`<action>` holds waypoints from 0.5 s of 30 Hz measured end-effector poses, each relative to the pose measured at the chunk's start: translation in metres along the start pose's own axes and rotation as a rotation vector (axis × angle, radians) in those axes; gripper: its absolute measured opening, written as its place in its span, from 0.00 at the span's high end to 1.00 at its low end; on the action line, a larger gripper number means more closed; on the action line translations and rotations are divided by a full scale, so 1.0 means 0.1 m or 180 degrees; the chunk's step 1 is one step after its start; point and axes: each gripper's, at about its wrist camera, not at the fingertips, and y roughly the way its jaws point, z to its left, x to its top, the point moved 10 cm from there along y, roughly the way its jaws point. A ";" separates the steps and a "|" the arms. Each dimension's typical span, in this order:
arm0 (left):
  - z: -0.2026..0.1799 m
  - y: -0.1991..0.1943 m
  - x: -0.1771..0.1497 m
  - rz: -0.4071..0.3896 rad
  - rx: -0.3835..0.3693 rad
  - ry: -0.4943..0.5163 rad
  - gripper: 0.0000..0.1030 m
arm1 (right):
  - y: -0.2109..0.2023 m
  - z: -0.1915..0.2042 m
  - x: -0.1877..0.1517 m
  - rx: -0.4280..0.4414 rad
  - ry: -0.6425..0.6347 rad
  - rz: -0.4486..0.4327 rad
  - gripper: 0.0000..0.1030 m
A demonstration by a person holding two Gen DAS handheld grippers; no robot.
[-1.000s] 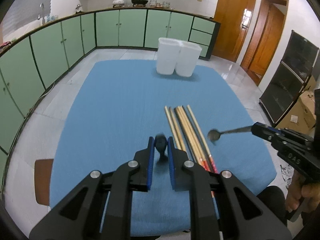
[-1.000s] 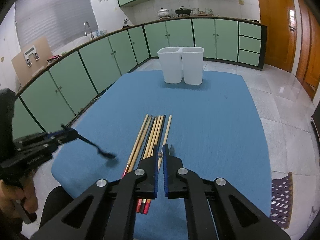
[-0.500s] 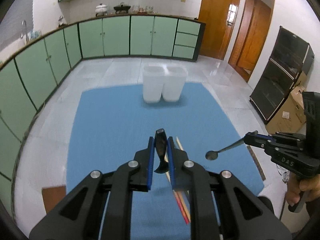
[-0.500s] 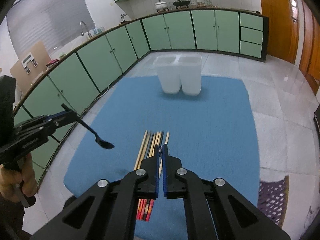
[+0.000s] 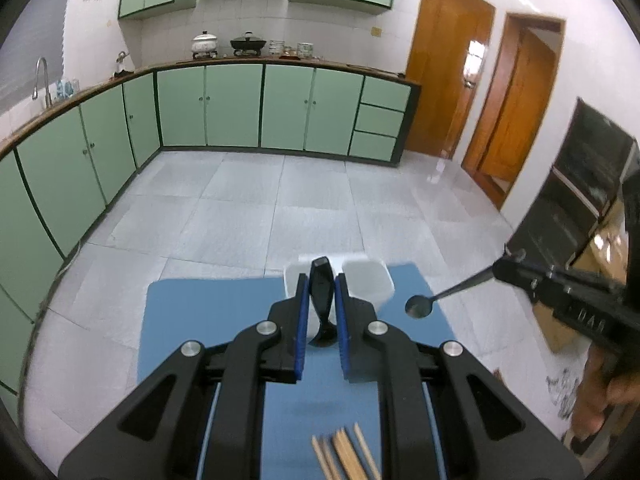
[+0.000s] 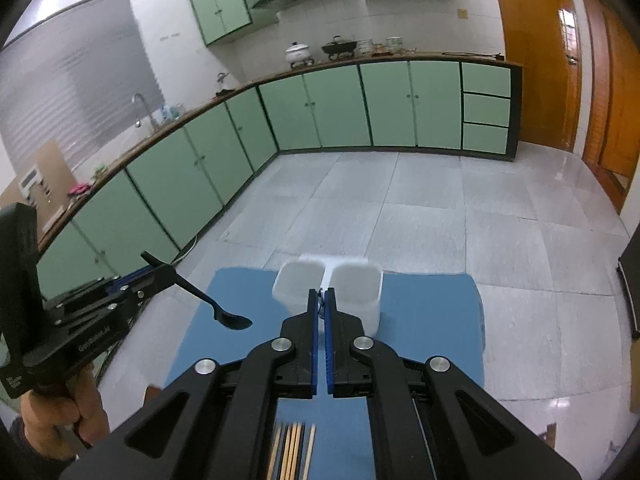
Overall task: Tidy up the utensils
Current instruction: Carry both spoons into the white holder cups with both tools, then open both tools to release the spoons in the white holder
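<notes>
While I hang above the blue table (image 5: 208, 320), these lines hold.

Left wrist, my left gripper (image 5: 321, 296): clenched on a black spoon (image 5: 322, 300), bowl hanging down, handle tip up.
Left wrist, twin white bins (image 5: 366, 284): just past my fingertips, at the table's far edge.
Left wrist, chopsticks (image 5: 344, 456): lying on the cloth beneath me.
Right wrist, my right gripper (image 6: 319, 300): pinched on a thin metal spoon (image 5: 418, 306), its bowl seen only from the left wrist.
Right wrist, bins (image 6: 356, 284): directly ahead.
</notes>
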 end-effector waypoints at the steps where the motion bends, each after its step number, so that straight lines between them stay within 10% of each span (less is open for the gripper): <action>1: 0.02 0.14 0.09 -0.0003 -0.0010 -0.0052 0.89 | 0.08 -0.03 0.05 -0.0012 0.0006 -0.0003 0.97; 15: 0.22 1.38 -0.12 0.0323 0.0208 -0.0073 0.85 | 1.26 -0.55 -0.11 -0.0065 0.0228 0.0350 0.94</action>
